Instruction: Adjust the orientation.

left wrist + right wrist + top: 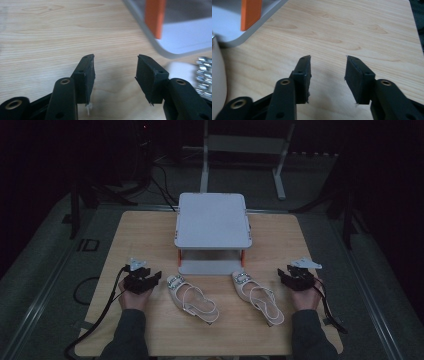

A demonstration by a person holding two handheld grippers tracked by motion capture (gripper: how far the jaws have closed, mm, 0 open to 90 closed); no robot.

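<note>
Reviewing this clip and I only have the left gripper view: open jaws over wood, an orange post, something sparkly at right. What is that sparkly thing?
Observer: The buckle of a white slingback shoe lying beside the left gripper.
Operator: Just one shoe?
Observer: No, a second shoe lies nearer the right gripper.
Operator: Is that gripper holding anything?
Observer: No, its jaws stand open over bare table.
</note>
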